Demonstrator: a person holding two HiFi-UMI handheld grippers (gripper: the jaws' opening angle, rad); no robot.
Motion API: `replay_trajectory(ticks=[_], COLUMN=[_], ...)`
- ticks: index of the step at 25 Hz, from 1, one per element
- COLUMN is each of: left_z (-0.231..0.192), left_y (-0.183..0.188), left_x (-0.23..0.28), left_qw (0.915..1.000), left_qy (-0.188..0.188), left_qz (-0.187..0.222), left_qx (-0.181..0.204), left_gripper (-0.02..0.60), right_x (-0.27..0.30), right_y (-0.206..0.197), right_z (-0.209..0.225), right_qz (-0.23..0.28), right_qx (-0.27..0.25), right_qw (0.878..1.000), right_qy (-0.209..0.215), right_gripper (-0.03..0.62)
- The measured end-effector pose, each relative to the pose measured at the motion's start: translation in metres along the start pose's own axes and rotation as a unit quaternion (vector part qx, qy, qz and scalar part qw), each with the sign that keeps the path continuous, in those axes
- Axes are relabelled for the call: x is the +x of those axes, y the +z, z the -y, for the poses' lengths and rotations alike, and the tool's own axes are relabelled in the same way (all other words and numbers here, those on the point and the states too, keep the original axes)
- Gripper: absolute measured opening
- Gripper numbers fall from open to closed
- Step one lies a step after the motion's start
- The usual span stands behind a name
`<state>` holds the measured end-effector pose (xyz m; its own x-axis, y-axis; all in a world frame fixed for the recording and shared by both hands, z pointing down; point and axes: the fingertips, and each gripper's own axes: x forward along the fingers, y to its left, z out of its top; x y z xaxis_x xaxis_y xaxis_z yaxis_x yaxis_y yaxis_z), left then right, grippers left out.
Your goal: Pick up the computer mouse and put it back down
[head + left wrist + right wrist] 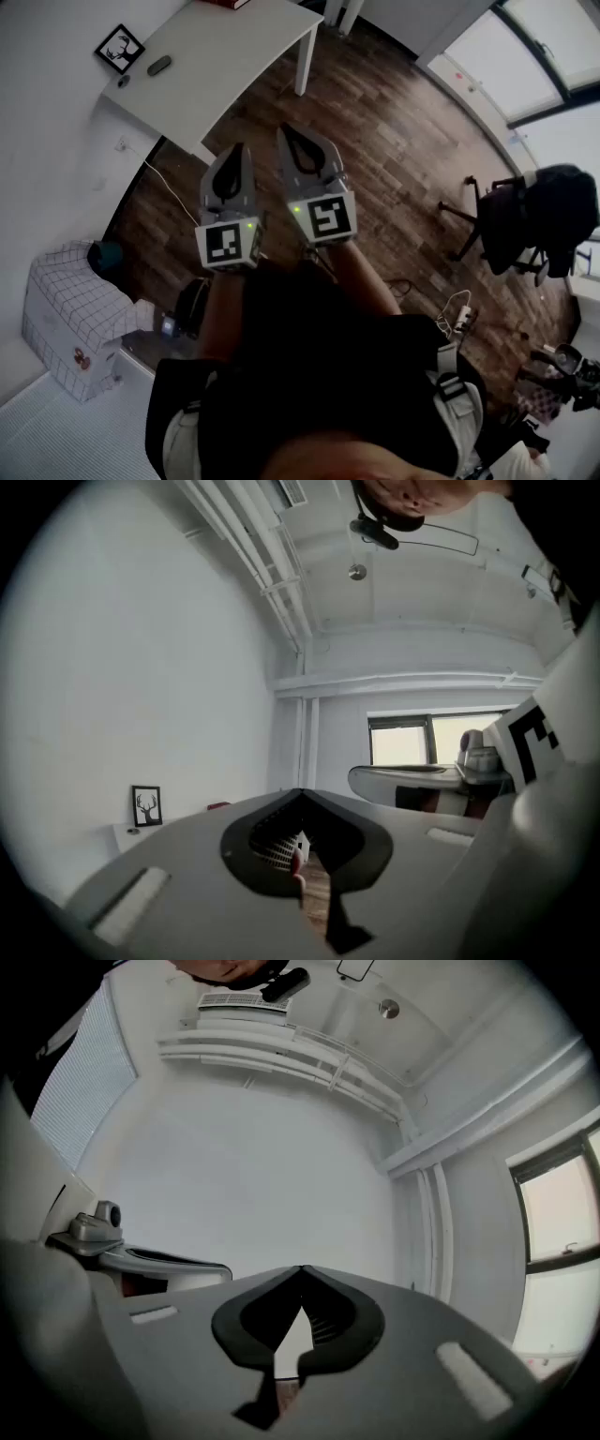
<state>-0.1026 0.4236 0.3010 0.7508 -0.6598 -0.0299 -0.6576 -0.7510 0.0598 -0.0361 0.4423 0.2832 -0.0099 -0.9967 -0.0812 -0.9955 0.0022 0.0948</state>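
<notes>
Spotted the computer mouse (159, 65) over on the white desk (234, 47), just by the deer picture (120, 47), well apart from both claws. Holding the left gripper (238, 150) and right gripper (287, 131) level, side by side above the wood floor (375, 141), both pinched fully together, gripping nothing.

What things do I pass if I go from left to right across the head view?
picture frame → mouse → left gripper → right gripper → chair
</notes>
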Motion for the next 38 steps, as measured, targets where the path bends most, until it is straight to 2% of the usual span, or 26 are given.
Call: replay_trajectory(ticks=[11,25,31,38], left_z=[-0.025,-0.076,-0.101,-0.119], left_y=[0.0,-0.001,-0.008,-0.018], left_x=[-0.002,-0.004,-0.006,0.021], left_qw=[1.0,0.9997,0.9996,0.9995], left_qy=[-0.001,-0.023,-0.019,-0.007], left_qz=[0.002,-0.004,-0.01,-0.011], left_qx=[-0.004,-0.012,-0.018,-0.03], left_gripper=[0.0,0.0,0.0,0.0], right_x=[0.014,0.051,0.064,0.097], right_y=[-0.003,-0.007,-0.013,-0.032], right_z=[-0.018,-0.051,-0.066,-0.054], right_qz=[-0.001,-0.014,-0.023,-0.039], right_qx=[0.008,-0.002,-0.013,-0.01], right_qw=[1.0,1.0,0.999,0.999], right_qy=[-0.004,-0.022,-0.017,0.002], right_gripper=[0.014,0.014,0.014,0.014])
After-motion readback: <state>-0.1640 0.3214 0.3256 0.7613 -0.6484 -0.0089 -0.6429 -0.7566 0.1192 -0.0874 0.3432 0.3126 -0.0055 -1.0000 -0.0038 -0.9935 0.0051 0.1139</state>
